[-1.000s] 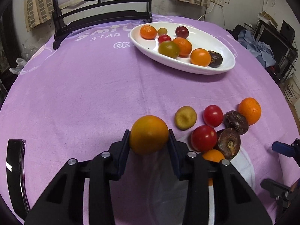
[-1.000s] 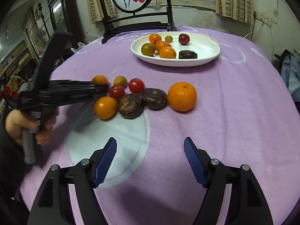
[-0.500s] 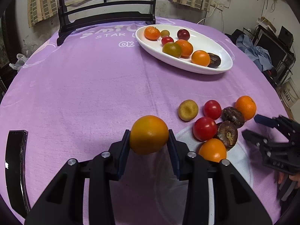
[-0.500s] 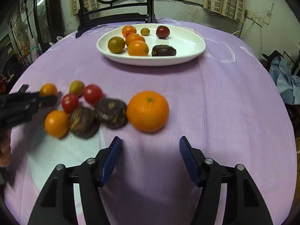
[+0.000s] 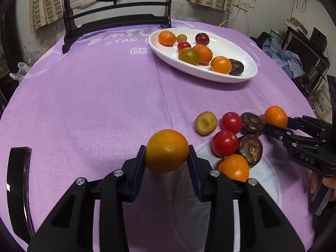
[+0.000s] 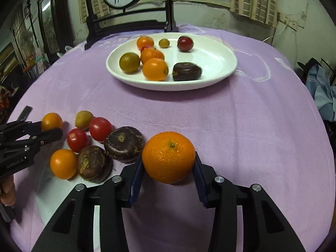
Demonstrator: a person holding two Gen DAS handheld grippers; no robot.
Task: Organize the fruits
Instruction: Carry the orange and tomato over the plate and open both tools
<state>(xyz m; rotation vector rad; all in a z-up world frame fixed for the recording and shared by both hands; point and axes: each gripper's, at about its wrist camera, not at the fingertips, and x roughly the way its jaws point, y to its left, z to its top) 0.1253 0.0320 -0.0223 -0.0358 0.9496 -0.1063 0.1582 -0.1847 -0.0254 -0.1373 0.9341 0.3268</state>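
Observation:
My left gripper (image 5: pixel 167 157) is shut on a small orange fruit (image 5: pixel 167 150) and holds it above the purple cloth; it also shows in the right wrist view (image 6: pixel 51 121). My right gripper (image 6: pixel 168 168) has its fingers against both sides of a large orange (image 6: pixel 169 156), also seen in the left wrist view (image 5: pixel 275 116). Loose fruit lies between them: two red tomatoes (image 6: pixel 77 139) (image 6: pixel 100 129), two dark fruits (image 6: pixel 124 143) (image 6: pixel 94 163), a yellow-green fruit (image 6: pixel 84 119) and an orange one (image 6: pixel 63 163). A white oval plate (image 6: pixel 216 56) at the far side holds several fruits.
A dark wooden chair (image 5: pixel 117 14) stands behind the table's far edge. A black phone (image 5: pixel 19 180) lies on the cloth at the left. Clothes and clutter (image 5: pixel 287 58) sit off the table's right side. A pale round patch (image 6: pixel 54 191) marks the cloth near me.
My right gripper moved forward to the large orange and closed its fingers onto it. My left gripper kept hold of its small orange fruit and barely moved.

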